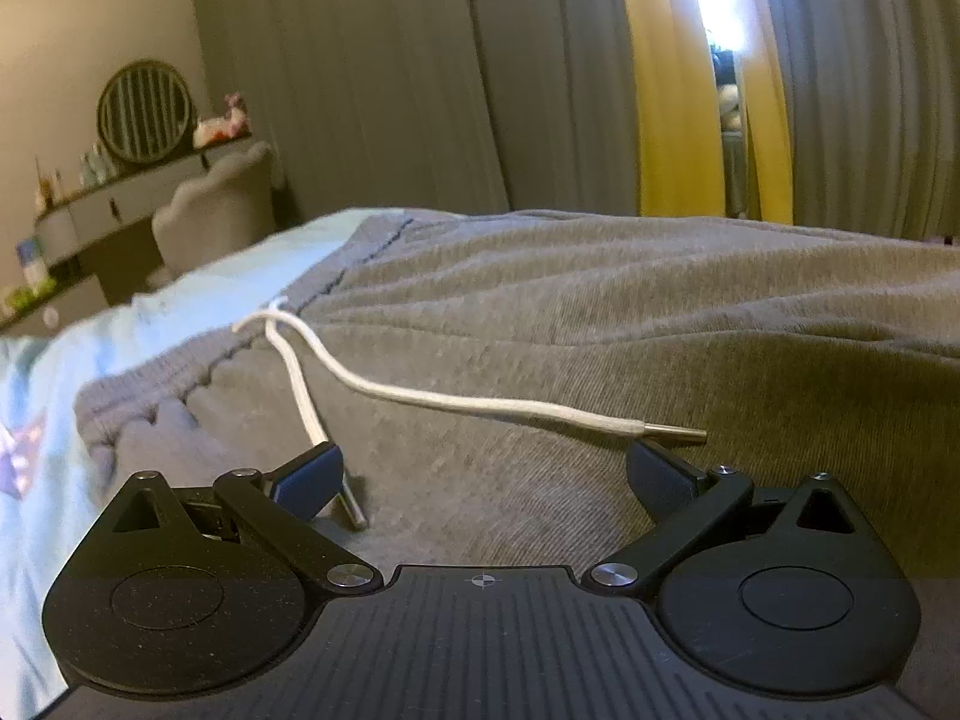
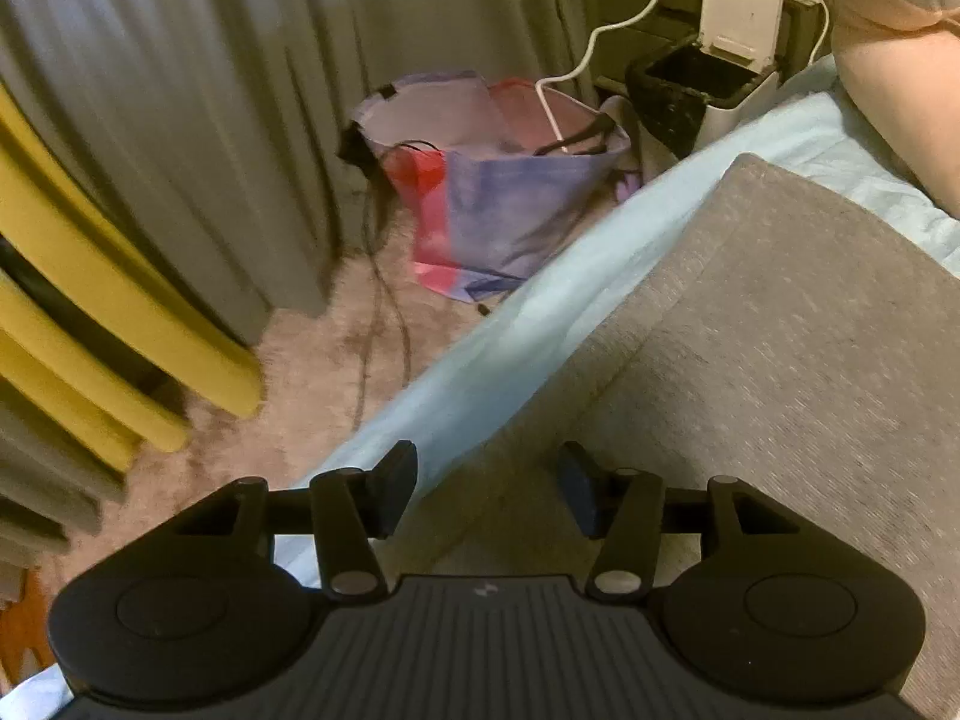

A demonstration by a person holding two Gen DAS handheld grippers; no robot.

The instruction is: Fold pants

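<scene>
Over the bed (image 1: 180,306), only the left view shows the pants' (image 1: 600,330) waistband at far left with 2 drawstrings (image 1: 456,399). The right view alone shows the leg end (image 2: 780,300) pointing far right. Left claw (image 1: 483,471) gapes wide; right claw (image 2: 487,489) stands apart, both gripping nothing.

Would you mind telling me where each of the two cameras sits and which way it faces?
Left wrist: on the left gripper, low over the grey pants, facing waistband, white drawstring and curtains; open fingers show.
Right wrist: on the right gripper, tilted down at the pants' edge, the bedsheet and a floor bag.
Both show pants, sheet, curtains.
</scene>
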